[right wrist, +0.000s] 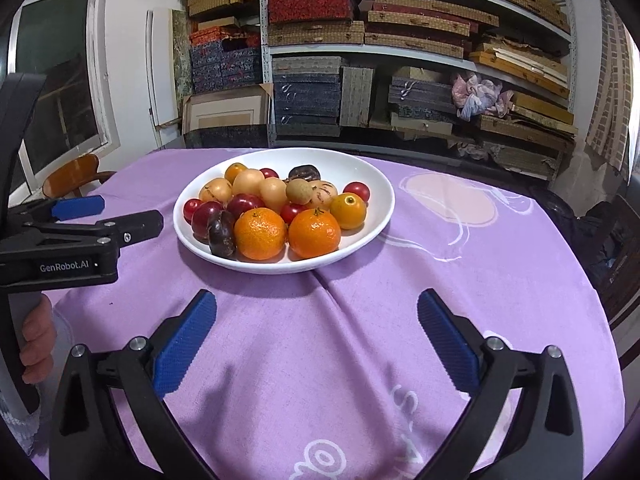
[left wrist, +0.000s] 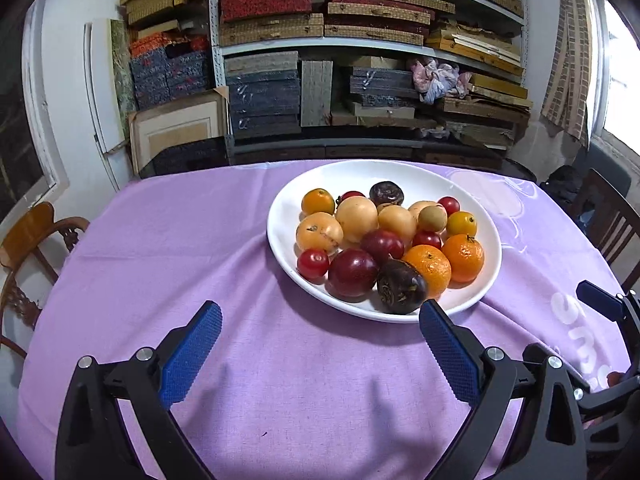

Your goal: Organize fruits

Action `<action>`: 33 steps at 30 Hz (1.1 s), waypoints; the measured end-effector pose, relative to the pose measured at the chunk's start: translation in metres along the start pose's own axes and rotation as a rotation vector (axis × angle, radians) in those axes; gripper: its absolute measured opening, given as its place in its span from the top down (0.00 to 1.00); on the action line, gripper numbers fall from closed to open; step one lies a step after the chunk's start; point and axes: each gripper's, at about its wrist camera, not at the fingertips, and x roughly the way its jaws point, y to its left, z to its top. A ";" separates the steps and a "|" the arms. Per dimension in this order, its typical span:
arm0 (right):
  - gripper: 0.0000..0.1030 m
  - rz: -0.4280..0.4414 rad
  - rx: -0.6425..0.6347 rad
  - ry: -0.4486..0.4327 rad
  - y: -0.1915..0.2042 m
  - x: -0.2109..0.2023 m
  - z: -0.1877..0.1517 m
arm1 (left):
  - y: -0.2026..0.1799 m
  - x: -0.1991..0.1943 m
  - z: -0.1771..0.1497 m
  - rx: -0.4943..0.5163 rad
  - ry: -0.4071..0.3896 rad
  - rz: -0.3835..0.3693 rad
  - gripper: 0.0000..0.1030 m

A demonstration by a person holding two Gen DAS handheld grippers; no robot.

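Note:
A white plate [left wrist: 340, 176] [right wrist: 378, 184] stands on the purple tablecloth, piled with fruit. On it lie two mandarins [left wrist: 428, 268] [right wrist: 260, 233], red plums [left wrist: 352, 272], pale yellow-orange round fruits [left wrist: 356, 218], small red tomatoes [left wrist: 313, 263] and a dark purple wrinkled fruit [left wrist: 400, 286] [right wrist: 221, 238]. My left gripper [left wrist: 320, 308] is open over bare cloth just in front of the plate's near left rim, holding nothing. My right gripper [right wrist: 317, 296] is open too, empty, in front of the plate. A blue pad [right wrist: 78, 207] of the left gripper shows at the left of the right wrist view.
A wooden chair [left wrist: 36, 236] stands at the table's left edge, a dark chair [left wrist: 612, 224] at its right. Metal shelves [left wrist: 360, 60] stacked with boxes fill the wall behind the table. A hand [right wrist: 38, 344] grips the left gripper's handle.

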 end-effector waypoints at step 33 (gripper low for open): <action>0.04 -0.043 -0.013 0.057 0.005 0.009 -0.004 | -0.027 -0.008 -0.024 0.028 0.004 -0.001 0.03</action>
